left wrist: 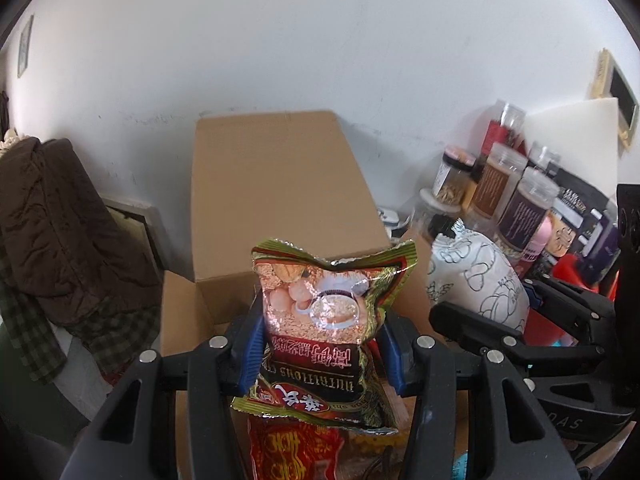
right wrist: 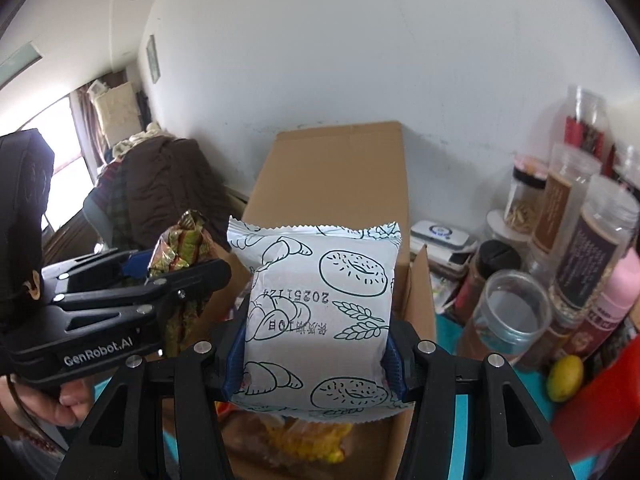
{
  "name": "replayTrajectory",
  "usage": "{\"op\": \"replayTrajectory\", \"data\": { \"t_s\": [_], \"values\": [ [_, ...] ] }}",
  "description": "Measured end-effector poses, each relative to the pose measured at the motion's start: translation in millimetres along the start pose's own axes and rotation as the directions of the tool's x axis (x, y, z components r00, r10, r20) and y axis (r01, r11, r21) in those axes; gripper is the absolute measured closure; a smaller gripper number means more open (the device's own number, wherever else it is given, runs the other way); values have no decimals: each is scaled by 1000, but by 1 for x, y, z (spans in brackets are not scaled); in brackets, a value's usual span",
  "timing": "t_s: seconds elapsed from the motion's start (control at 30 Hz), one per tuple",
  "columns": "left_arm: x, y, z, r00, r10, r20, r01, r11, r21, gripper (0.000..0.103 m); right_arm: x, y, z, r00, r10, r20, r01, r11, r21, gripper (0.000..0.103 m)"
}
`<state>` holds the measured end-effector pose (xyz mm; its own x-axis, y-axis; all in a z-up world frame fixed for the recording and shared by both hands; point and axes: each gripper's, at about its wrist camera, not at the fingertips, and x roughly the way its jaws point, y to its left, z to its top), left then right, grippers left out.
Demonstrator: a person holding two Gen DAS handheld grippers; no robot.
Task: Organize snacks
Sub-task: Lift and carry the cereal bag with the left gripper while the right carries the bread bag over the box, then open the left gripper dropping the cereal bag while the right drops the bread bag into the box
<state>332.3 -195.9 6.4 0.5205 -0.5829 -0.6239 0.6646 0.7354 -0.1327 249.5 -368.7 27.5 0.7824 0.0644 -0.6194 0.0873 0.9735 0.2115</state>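
Cereal packet (left wrist: pixel 320 320) clamped between left hand-held gripper (left wrist: pixel 320 354) fingers.

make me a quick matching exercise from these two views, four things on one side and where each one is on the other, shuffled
Things:
1. gold cereal packet
2. white bread packet
3. yellow fruit
4. brown coat

Places:
a. in the right claw
b. on the teal surface by the jars
c. in the left claw
d. draped at far left

Pairs: 1-c, 2-a, 3-b, 4-d
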Motion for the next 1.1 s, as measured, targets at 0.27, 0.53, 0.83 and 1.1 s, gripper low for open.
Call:
{"op": "replayTrajectory", "data": {
  "t_s": [0.27,0.53,0.83,1.1],
  "values": [
    [45,8,-4,996,55,-64,-55,998,2,54,46,-17,-3,994,23,-105,-16,998,67,48],
    [84,13,-15,983,93,-157,-91,996,21,54,71,-23,-11,985,-56,-160,66,996,60,48],
    [89,16,-18,968,157,-194,-155,988,24,54,68,-12,-10,986,-76,-147,82,996,35,48],
    [99,22,-17,953,179,-245,-183,983,7,53,74,-9,-10,985,-76,-157,80,997,21,45]
  ]
}}
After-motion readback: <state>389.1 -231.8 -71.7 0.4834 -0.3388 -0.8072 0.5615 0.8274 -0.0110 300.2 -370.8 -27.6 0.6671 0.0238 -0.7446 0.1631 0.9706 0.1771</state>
